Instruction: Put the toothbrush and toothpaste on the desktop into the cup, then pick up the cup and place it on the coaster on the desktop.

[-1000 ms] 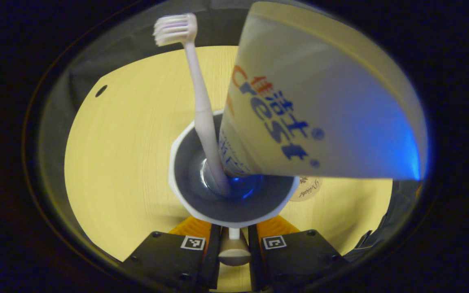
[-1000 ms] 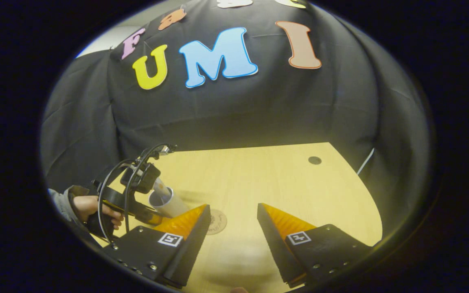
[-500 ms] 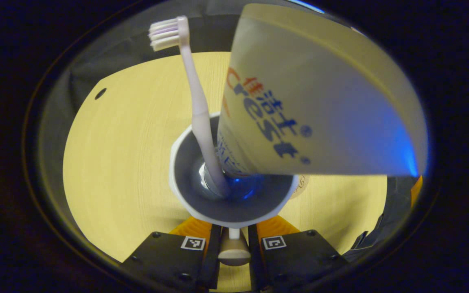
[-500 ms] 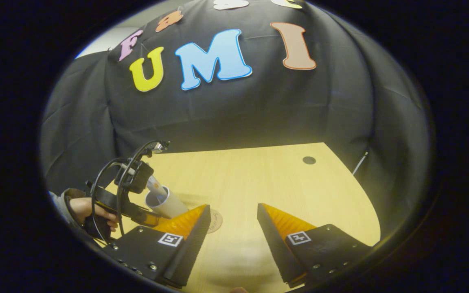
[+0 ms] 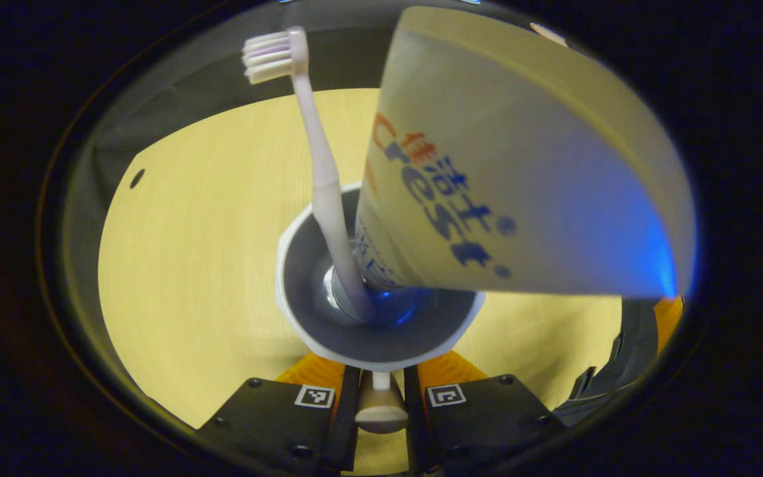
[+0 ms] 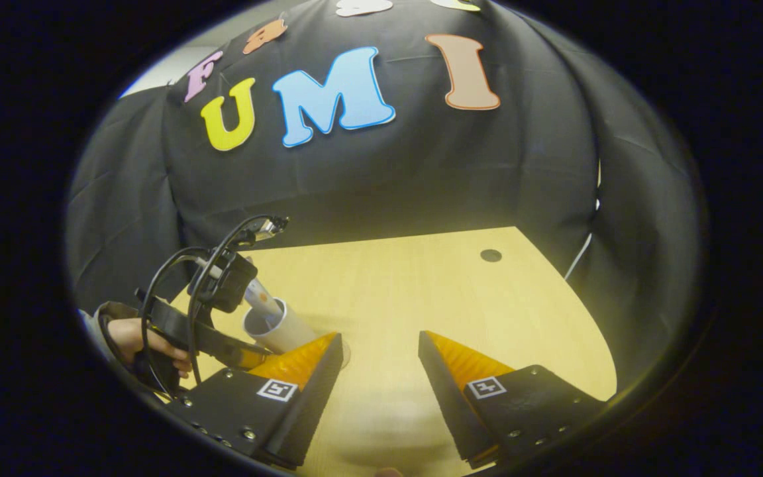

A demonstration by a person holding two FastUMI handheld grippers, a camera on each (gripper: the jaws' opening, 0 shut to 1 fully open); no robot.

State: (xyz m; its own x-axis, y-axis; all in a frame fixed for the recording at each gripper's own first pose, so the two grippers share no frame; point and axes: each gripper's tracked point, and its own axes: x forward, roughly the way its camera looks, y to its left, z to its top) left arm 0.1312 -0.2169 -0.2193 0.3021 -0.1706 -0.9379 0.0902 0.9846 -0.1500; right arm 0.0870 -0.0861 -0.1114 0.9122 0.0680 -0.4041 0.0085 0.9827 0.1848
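In the left gripper view the toothpaste tube (image 5: 520,152) hid much of the desktop (image 5: 209,252) behind it, and its lower end was lost in the cup (image 5: 375,318), as was the foot of the toothbrush (image 5: 322,172). The cup's outer wall could not be seen (the camera looked straight down into it), so whether both fingers pressed on it could not be told. In the right gripper view the cup (image 6: 275,328) was small and partly covered by the right gripper (image 6: 378,371).
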